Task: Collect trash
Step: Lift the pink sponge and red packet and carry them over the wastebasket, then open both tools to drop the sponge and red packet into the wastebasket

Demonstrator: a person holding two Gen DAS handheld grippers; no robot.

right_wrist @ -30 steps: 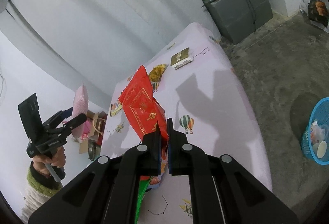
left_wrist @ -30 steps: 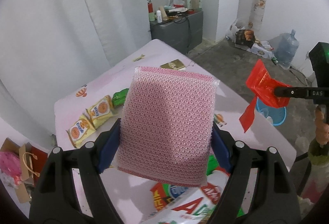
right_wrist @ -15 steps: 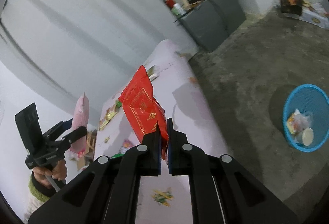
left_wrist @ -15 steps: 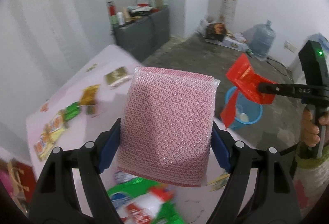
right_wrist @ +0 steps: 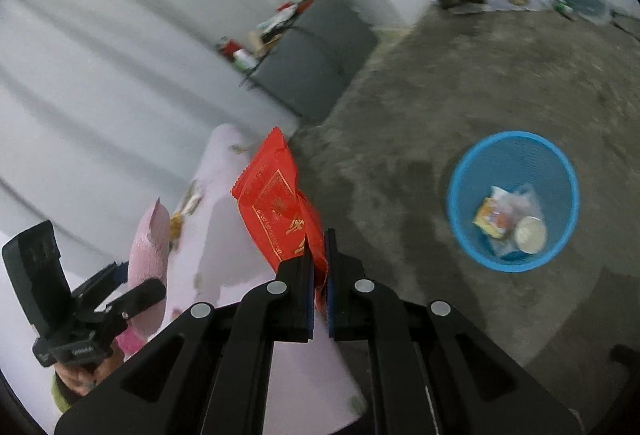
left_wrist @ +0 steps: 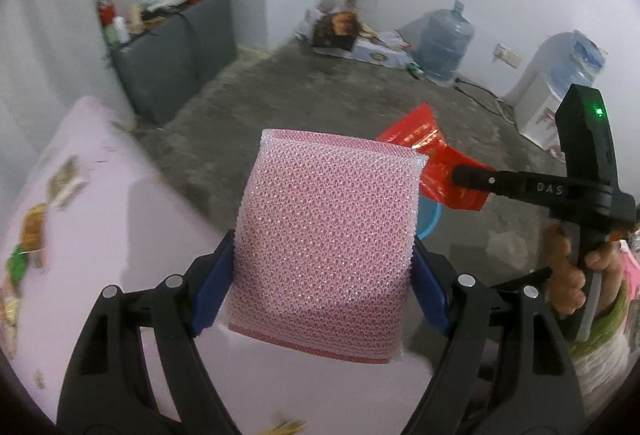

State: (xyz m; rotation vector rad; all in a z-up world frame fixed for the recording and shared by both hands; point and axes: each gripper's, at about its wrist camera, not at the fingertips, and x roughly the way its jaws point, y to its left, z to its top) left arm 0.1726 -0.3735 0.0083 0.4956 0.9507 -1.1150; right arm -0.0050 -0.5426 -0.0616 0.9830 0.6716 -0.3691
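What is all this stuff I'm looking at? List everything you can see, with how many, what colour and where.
pink mesh pouch: one, pink, held between the left gripper's fingers
red wrapper: one, red with gold print, pinched in the right gripper
trash basket: one, blue, on the floor, holding a few wrappers and a white round lid
table: one, pale pink cover, small wrappers scattered on its left part
cabinet: one, dark grey, by the wall, clutter on top
water jug: one, bluish, on the floor by the far wall
water dispenser: one, white, by the right wall
left gripper: black, blue pads
right gripper: black, blue pads
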